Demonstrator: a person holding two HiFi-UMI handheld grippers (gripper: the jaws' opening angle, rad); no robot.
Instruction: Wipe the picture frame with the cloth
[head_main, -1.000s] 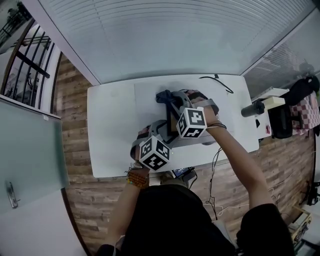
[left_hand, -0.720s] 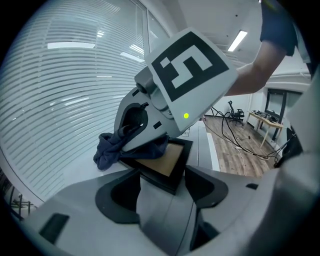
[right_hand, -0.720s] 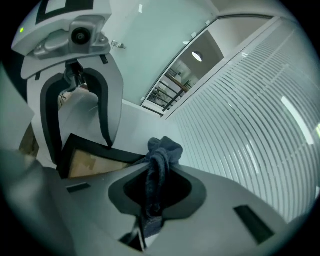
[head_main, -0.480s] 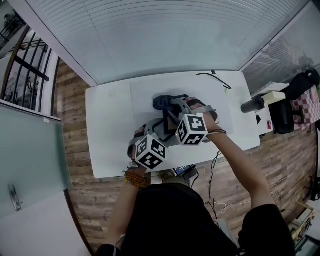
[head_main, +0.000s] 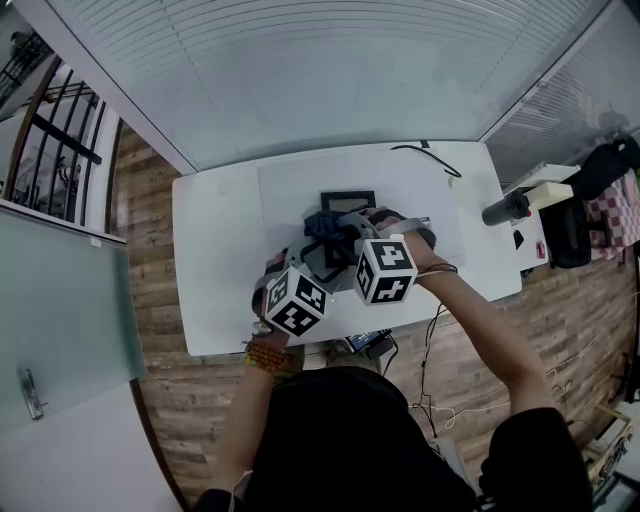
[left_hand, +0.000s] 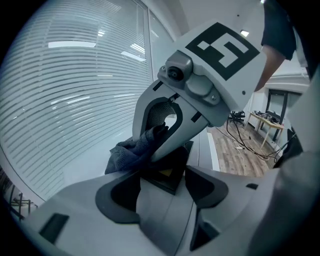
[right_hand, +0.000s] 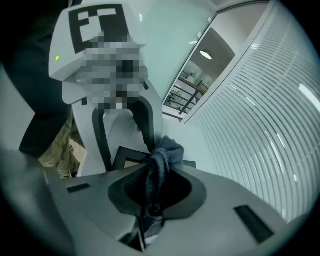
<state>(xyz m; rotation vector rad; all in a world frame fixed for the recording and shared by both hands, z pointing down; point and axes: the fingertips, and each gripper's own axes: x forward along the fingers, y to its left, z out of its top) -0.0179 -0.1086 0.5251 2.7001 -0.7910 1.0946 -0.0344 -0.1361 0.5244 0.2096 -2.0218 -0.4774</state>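
nearest under the head camera are the two marker cubes, close side by side over the front half of the white table (head_main: 215, 260). the left gripper (left_hand: 166, 181) has its jaws together on the near corner of the picture frame (head_main: 347, 201). only its own view shows this: the dark corner, with a yellowish inner part, sits right at the jaw tips. from above, that corner is hidden under the grippers.

the right gripper (right_hand: 150, 167) is clamped on the cloth (right_hand: 167, 147), which is dark blue-grey. in its own view the cloth runs down through the hollow between the jaws, and a bunch of it stands out past the tips. the left gripper view shows the same bunch from the other side, hanging at the right gripper's tips and touching the frame.

only the head view shows the far part of the frame, near the middle of the table, with the cloth over its near edge. i cannot tell if the frame lies flat or is lifted a little. beyond it, near the far edge of the table, lies a thin black cable (head_main: 430, 157). behind the table is a wall of white blinds (head_main: 330, 70).
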